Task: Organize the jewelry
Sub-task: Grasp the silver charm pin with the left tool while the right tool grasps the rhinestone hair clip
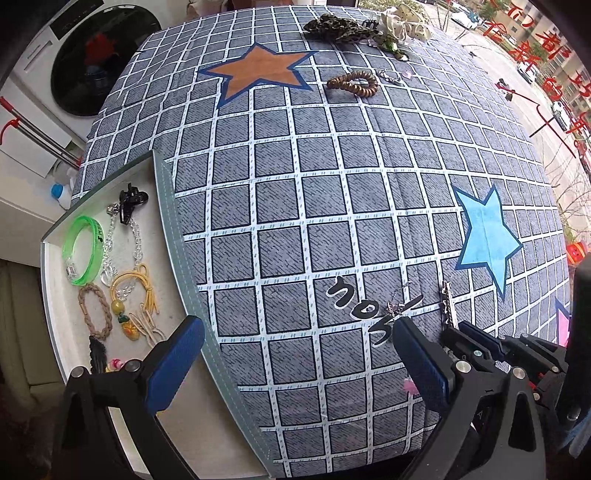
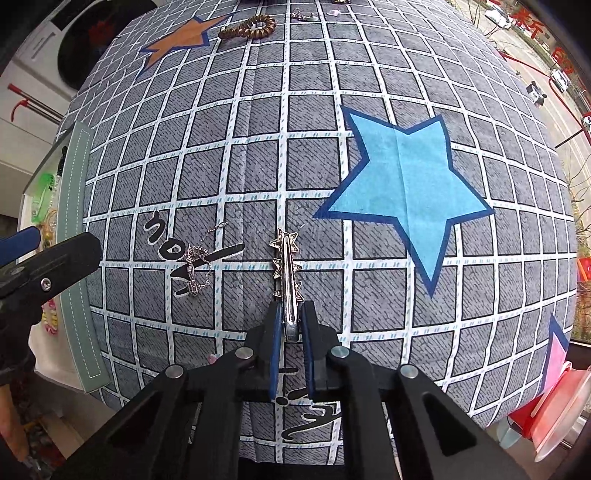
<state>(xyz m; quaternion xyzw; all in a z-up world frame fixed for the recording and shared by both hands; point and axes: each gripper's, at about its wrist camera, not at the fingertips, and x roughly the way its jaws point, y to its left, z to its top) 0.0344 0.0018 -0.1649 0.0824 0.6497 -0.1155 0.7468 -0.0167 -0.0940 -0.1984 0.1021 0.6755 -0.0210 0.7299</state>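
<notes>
Right gripper (image 2: 291, 325) is clamped on the silver star hair clip (image 2: 286, 275) at its near end; I see the clip pointing away along the fingers, over the checkered tablecloth (image 2: 258, 155), just off the light blue star (image 2: 402, 192). Silver chain (image 2: 195, 264) lies just left of the clip on the black lettering, apart from it. Left gripper (image 1: 295, 354) hangs with jaws wide apart, nothing between them, one finger over the tray's (image 1: 168, 206) near right edge, the other by the chain. Tray sits at the table's left edge, holding a green bangle (image 1: 83, 249), black claw clip (image 1: 129, 201), braided brown band (image 1: 95, 312) and yellow cord charm (image 1: 129, 299). Brown coil hair tie (image 1: 354, 84) is near the far edge by the orange star (image 1: 258, 72); leopard scrunchie (image 1: 338, 27) and cream bow (image 1: 404, 22) at the far edge itself.
</notes>
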